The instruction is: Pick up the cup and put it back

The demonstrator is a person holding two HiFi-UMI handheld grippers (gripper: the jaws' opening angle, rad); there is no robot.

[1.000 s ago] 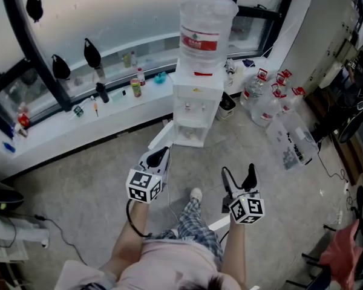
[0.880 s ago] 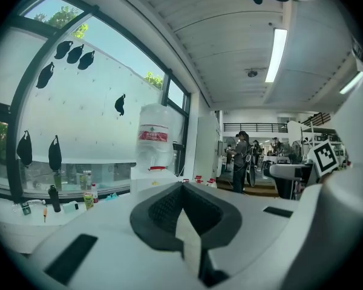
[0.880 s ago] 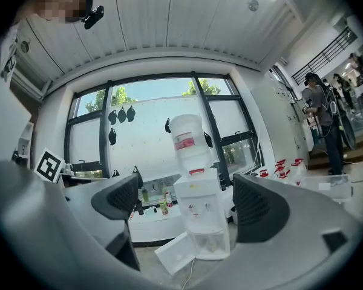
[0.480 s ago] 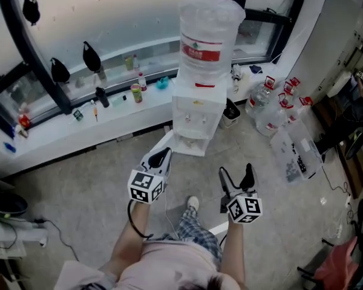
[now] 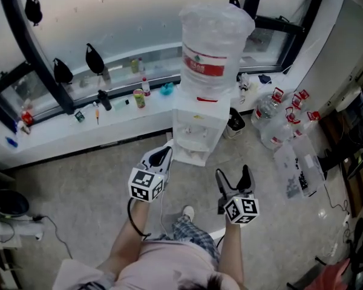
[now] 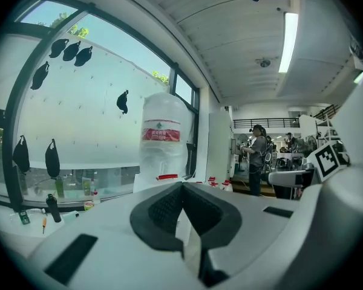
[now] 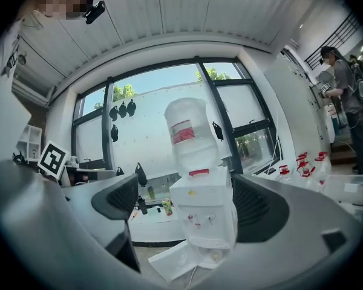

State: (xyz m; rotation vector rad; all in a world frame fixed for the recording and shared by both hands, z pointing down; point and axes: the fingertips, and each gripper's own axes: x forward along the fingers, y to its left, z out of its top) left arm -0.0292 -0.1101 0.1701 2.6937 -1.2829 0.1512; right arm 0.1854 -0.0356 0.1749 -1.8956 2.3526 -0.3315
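On the window ledge (image 5: 54,132), at ten o'clock from the water dispenser (image 5: 196,132), the small items (image 5: 139,96) are too small to name. Whether a cup stands under the dispenser's taps cannot be told. In its own view the left hand-held gripper (image 6: 184,219), jaws together, hides the dispenser's lower body. The person's torso (image 5: 163,270) is cut off at six o'clock.

The water dispenser (image 5: 196,125) is white; its bottle (image 5: 215,35) is clear with a red label. To the right of the dispenser, the spare bottles (image 5: 272,116) are clear with red caps. The floor (image 5: 78,186) in front of it is speckled grey. Black-and-white square markers are carried by the left tool (image 5: 161,156) and the right tool (image 5: 233,174).
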